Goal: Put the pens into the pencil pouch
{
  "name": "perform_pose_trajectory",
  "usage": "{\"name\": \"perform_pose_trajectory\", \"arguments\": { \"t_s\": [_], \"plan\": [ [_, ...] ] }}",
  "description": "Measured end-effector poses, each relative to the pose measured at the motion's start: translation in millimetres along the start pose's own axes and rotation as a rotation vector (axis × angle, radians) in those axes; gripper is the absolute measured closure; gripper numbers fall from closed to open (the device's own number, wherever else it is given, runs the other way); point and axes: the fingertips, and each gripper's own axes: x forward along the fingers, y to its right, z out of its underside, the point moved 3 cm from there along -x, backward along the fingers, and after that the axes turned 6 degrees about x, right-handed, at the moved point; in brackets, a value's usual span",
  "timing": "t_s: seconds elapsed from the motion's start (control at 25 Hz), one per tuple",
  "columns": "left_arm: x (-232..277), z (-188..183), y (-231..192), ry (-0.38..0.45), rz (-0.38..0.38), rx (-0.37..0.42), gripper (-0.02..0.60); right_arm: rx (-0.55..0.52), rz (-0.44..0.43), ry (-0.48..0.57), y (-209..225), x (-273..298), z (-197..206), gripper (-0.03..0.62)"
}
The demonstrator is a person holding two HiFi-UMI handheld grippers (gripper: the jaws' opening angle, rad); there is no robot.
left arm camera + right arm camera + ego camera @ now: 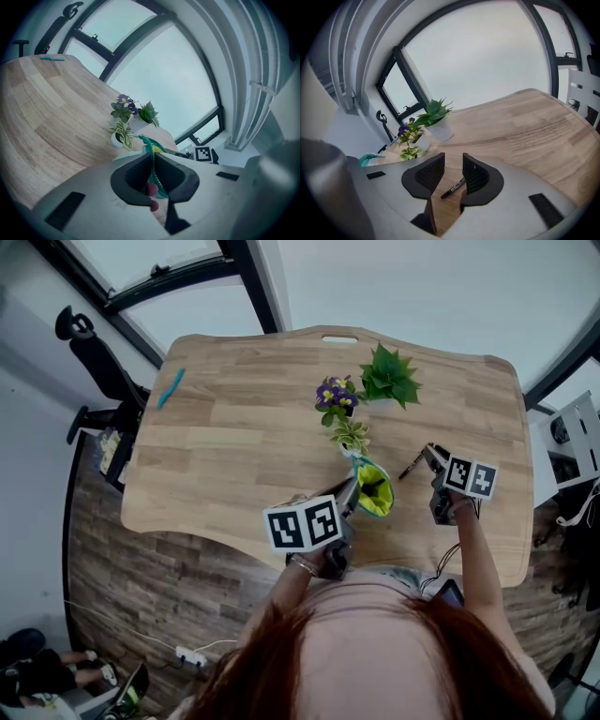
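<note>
The yellow-green pencil pouch (376, 493) with a teal zipper stands open-mouthed near the table's front edge. My left gripper (353, 489) is shut on its zipper rim (151, 161), holding that side up. A black pen (411, 468) lies on the wood just right of the pouch. My right gripper (431, 455) hovers over the pen's right end with its jaws open. In the right gripper view the black pen (453, 188) lies on the table in the gap between the fingers (431, 171), and the pads do not press on it. A teal pen (170, 387) lies at the far left.
Three small potted plants stand behind the pouch: a purple-flowered one (336, 395), a leafy green one (389, 377) and a variegated one (351, 435). The wooden table (244, 446) has a handle slot (339, 337) at its far edge. A black chair (89, 352) stands beyond the left corner.
</note>
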Motion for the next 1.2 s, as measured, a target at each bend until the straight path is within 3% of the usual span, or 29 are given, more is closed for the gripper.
{"name": "perform_pose_trajectory", "arguments": {
  "t_s": [0.6,1.0,1.2],
  "plan": [
    [2.7,0.8,-0.7,-0.009,0.007,-0.014,0.566,0.17,0.123,-0.178,46.2,40.8,17.6,0.454],
    [2.8,1.9,-2.3,-0.015,0.005,-0.017,0.566,0.13,0.218,-0.264,56.7,57.9,24.3,0.439],
    [3.2,0.5,-1.4,-0.016,0.007,-0.016,0.566,0.092,0.259,-0.279,57.3,59.7,23.3,0.466]
  ]
}}
